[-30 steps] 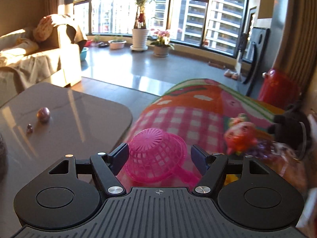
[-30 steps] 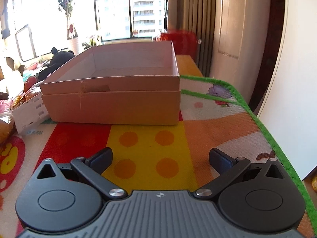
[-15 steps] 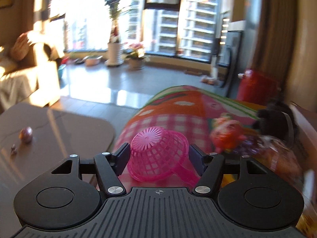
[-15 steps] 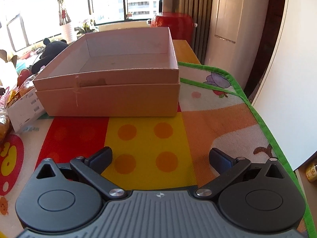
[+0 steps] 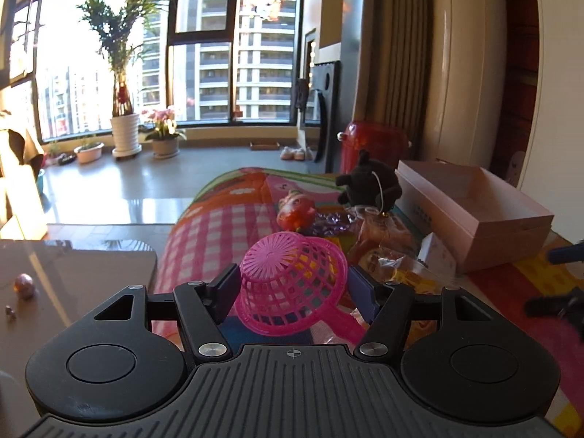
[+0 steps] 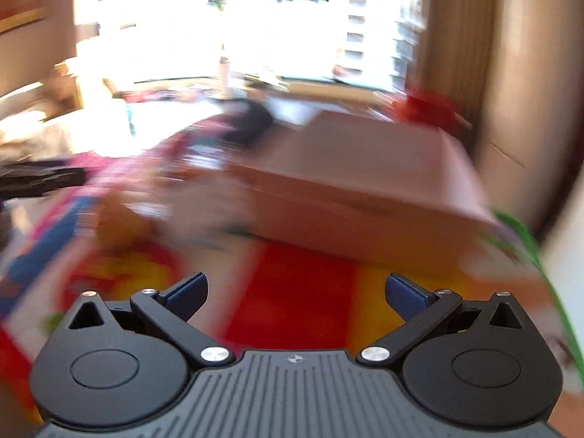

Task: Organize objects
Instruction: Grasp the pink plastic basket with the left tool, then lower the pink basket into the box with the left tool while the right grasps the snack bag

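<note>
A pink plastic mesh basket with a handle is tipped mouth-down and tilted between the fingers of my left gripper, whose pads press on its sides; it hangs just above the colourful play mat. An open pink cardboard box stands to the right on the mat. The right wrist view is heavily blurred: my right gripper is open with nothing between its fingers, above a red and yellow patch of mat, with the box ahead of it.
A black plush toy, an orange toy and crinkly snack packets lie between the basket and the box. A grey table with small beads is on the left. A red bin stands behind.
The left gripper has closed on the pink basket, lifted it tilted and swung right, bringing the box into view. The right gripper has swung quickly left, still open, blurring its view.
</note>
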The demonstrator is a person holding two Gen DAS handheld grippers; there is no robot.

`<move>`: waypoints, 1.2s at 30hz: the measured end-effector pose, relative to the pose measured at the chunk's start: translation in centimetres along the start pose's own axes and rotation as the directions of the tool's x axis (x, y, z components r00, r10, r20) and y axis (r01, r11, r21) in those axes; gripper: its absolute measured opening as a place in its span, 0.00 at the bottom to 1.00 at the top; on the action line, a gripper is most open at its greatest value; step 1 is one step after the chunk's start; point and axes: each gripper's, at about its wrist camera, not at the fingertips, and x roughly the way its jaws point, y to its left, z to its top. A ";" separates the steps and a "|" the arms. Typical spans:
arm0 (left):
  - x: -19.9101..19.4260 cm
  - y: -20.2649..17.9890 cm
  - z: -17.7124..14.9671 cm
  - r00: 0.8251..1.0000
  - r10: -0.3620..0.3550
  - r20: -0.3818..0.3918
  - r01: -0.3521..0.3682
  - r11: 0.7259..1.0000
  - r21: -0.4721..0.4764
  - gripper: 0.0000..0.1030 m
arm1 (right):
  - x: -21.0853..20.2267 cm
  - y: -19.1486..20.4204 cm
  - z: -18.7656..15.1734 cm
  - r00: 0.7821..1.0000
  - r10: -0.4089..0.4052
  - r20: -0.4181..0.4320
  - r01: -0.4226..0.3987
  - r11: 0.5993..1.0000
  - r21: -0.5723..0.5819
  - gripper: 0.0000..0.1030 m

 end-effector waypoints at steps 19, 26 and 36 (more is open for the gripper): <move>-4.9 -1.0 -0.2 1.000 0.022 0.004 -0.022 0.999 0.036 0.68 | 2.8 11.9 3.0 0.995 0.099 0.020 -0.088 0.948 -0.306 0.63; -4.5 -7.4 1.4 0.994 -0.113 0.007 0.111 0.986 0.124 0.68 | -4.4 5.1 1.1 0.995 0.072 0.073 -0.057 0.979 -0.196 0.62; 6.2 -20.5 10.4 0.964 -0.240 0.114 0.198 0.936 0.291 0.69 | -7.9 -3.4 -2.5 0.991 -0.092 0.096 0.094 0.995 -0.017 0.63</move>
